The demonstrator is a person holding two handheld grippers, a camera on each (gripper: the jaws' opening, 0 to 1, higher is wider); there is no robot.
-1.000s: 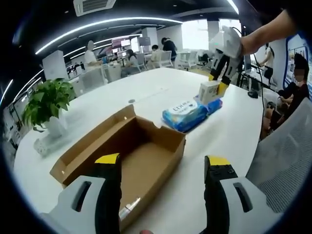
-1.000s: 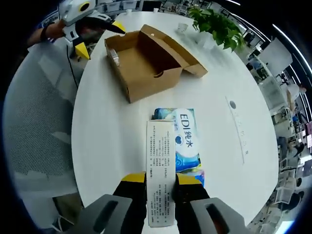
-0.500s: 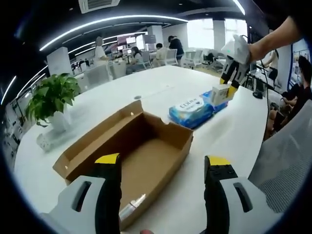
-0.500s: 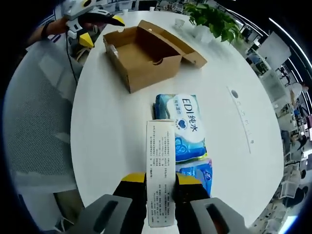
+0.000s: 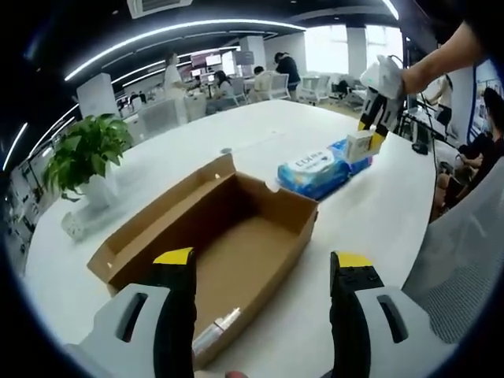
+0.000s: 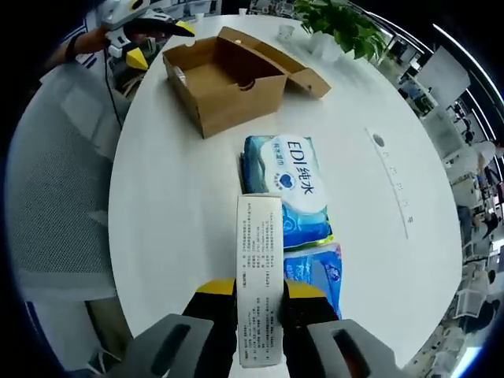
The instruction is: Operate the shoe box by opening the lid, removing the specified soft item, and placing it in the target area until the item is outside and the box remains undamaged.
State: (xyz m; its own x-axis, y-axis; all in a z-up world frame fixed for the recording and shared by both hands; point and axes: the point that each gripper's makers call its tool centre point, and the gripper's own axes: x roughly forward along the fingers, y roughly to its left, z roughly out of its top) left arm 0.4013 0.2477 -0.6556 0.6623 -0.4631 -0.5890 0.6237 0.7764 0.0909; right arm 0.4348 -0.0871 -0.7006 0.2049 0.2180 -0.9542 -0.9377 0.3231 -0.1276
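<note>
Since the shoe box [image 5: 213,236] already sits with its lid folded back in the left gripper view, opening looks done. The left gripper [image 5: 264,272] hovers at its near end, jaws wide apart and empty; a small clear thing lies inside by the near wall.

Over in the right gripper view, the right gripper [image 6: 260,293] is clamped on a small white carton [image 6: 259,268] above the blue wipes packs [image 6: 287,193], well apart from the box [image 6: 228,83]. I'd say only the set-down is left.

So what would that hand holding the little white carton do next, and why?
Probably lower it to the table and open. The right gripper is shut on the white carton, held above the blue wipes packs, and the shoe box already stands open behind.
</note>
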